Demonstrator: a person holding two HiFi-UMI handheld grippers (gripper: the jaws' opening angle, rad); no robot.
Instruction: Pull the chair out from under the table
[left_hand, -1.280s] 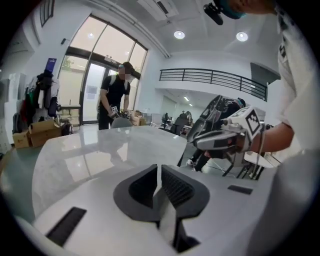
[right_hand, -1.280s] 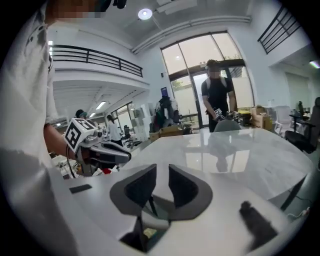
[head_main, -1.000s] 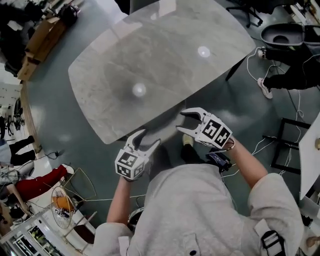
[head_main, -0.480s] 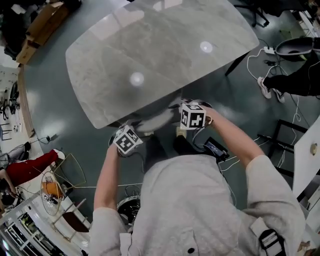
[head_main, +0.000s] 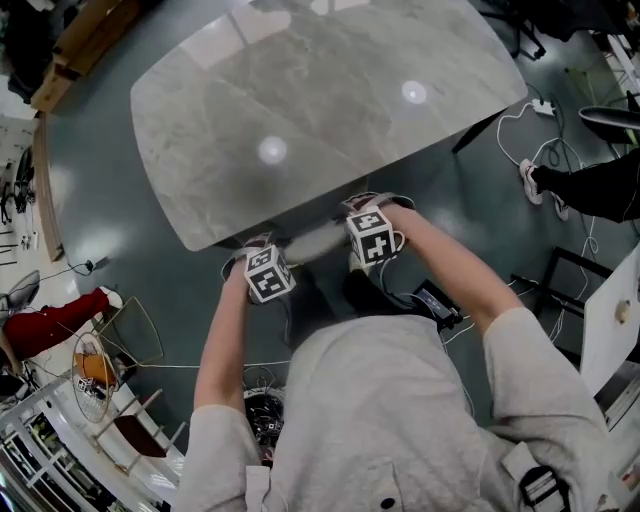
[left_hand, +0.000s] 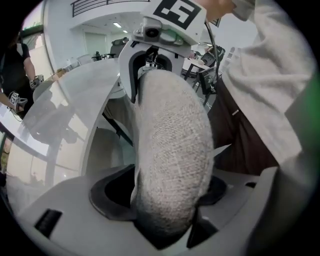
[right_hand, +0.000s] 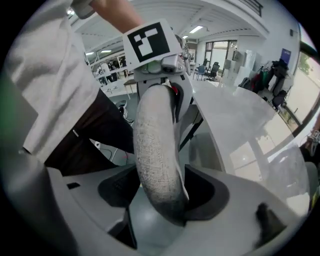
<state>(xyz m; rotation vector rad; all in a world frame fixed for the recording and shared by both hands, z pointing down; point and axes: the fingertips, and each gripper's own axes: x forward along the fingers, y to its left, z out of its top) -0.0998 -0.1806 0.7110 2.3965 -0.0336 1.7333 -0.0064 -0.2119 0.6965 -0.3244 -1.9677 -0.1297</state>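
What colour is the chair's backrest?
The backrest is light grey woven fabric; left gripper view shows it best.

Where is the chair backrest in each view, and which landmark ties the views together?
Head view: chair backrest, a pale strip at centre, just below the near edge of the grey marble table.
Left gripper view: wide woven band rising from bottom centre.
Right gripper view: narrower band rising from bottom centre.
Shared landmark: that table, left of the backrest in the left gripper view, right of it in the right gripper view.
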